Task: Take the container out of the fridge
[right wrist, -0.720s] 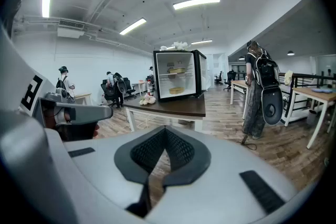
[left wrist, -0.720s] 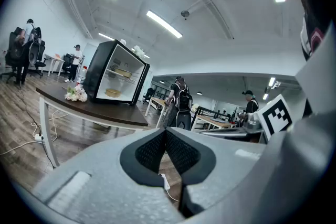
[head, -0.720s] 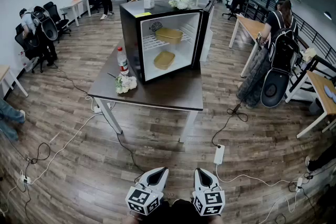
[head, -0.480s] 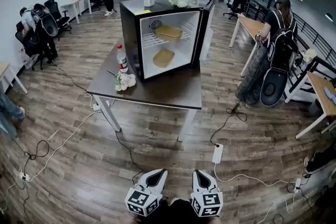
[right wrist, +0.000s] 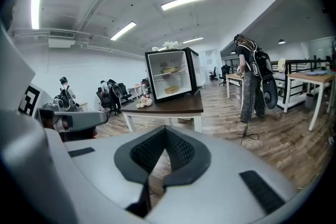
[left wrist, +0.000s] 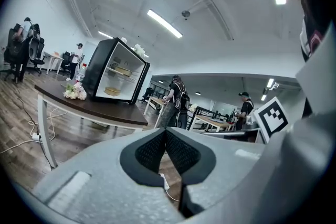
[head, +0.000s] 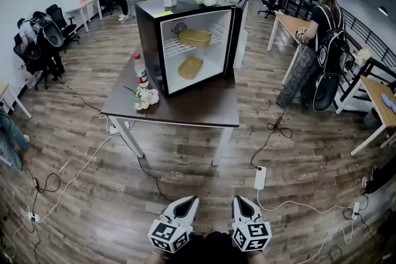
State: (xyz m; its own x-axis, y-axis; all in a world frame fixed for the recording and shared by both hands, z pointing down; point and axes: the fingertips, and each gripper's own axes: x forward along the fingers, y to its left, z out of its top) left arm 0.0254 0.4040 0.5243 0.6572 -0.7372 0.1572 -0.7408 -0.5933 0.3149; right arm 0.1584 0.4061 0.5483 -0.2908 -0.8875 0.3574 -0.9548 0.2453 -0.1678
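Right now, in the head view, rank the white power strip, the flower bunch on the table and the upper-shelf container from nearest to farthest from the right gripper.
1. White power strip, on the floor just ahead of the right gripper.
2. Flower bunch, on the table's left front.
3. Upper-shelf container, deep inside the open fridge.

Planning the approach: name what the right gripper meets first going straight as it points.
Probably the near edge of the dark table, in front of the fridge; only open floor before that, though depth is unclear.

The table (head: 204, 105) carries a fridge (head: 150, 46), bottle (head: 142, 71) and flowers (head: 146, 97).
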